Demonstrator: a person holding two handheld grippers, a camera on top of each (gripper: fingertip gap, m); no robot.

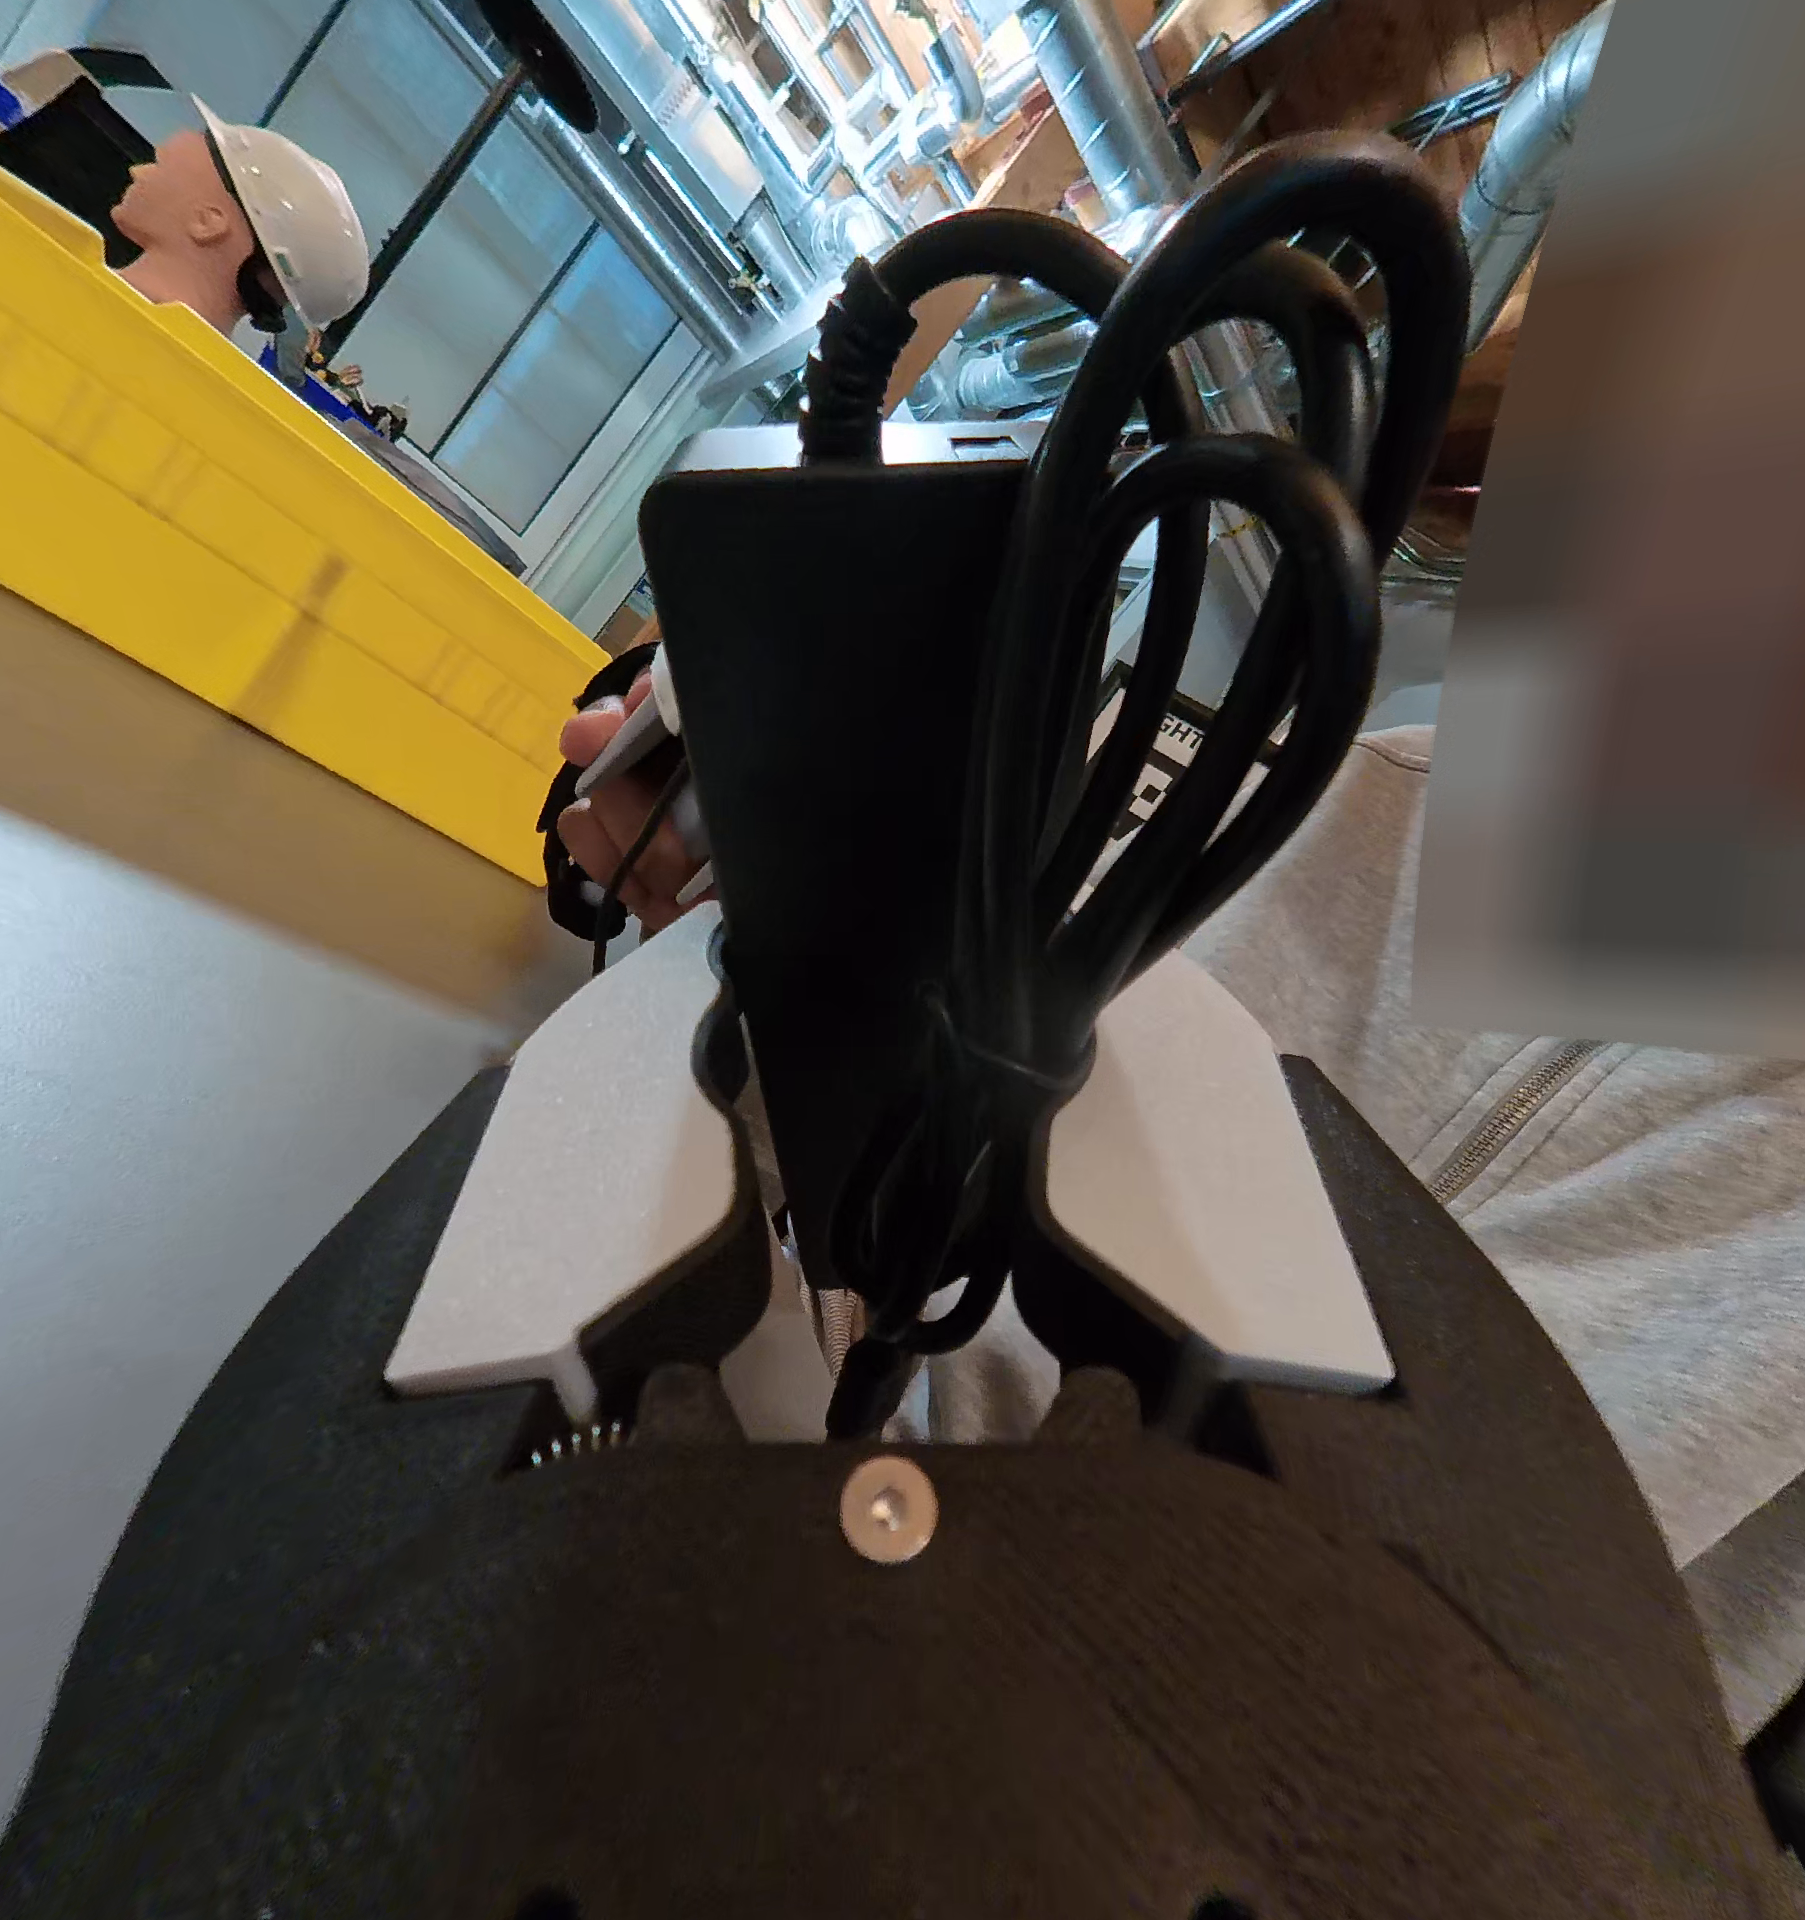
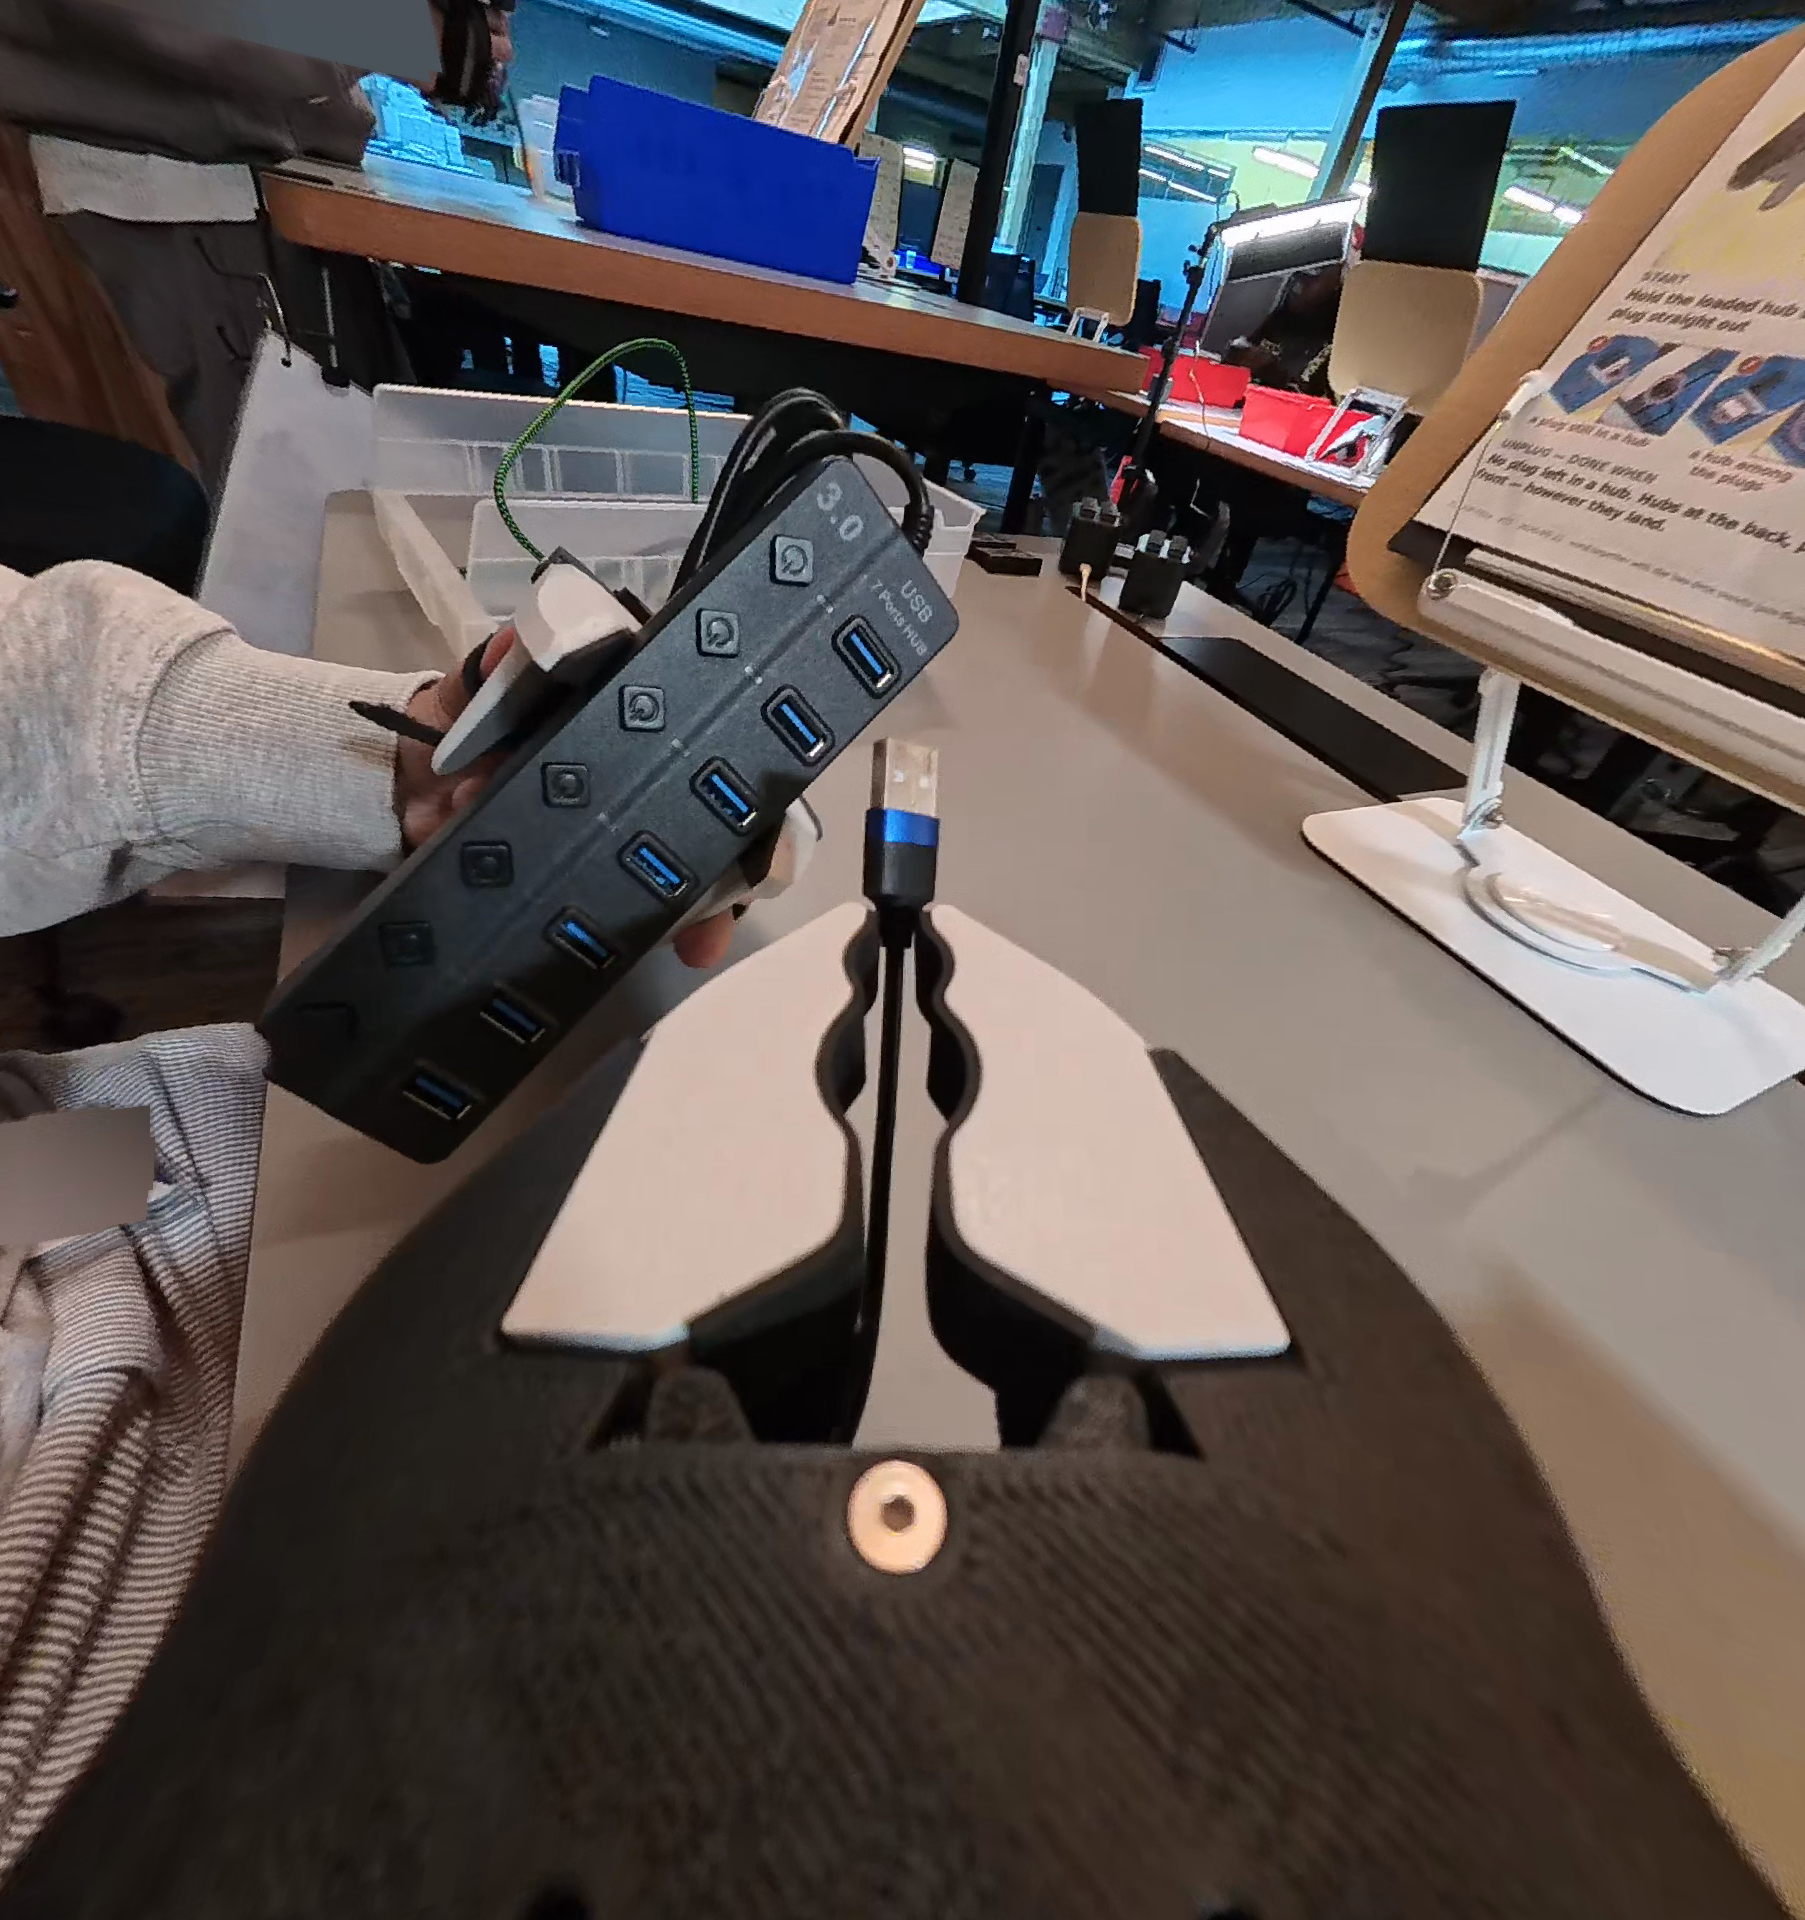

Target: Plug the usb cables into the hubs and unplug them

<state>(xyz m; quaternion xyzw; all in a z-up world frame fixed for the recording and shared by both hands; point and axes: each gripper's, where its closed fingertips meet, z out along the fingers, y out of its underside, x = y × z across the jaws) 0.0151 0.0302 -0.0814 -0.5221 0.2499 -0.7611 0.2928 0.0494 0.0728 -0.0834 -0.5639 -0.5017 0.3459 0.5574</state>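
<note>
Left gripper (image 1: 893, 1049) clamped on a black hub (image 1: 825, 790), seen from its plain underside in the left wrist view, with the hub's own black cord (image 1: 1189, 644) bundled in loops against it and tied at the fingers. In the right wrist view, same hub (image 2: 617, 810) held up off the grey table (image 2: 1241, 935), tilted, port face toward the camera: a row of blue ports down one side, a row of buttons down the other, all ports empty. Left gripper's white fingers (image 2: 565, 634) visible on either edge of the hub. Right gripper (image 2: 896, 935) closed on a thin black cable (image 2: 882, 1091) just behind its plug (image 2: 903, 821), metal tip pointing up and forward, blue collar below it. Plug close beside the hub's port edge, not touching, not inserted. Yellow bin (image 1: 202, 499) on the table off to the left; white stand (image 2: 1573, 935) with a printed sheet to the right.
</note>
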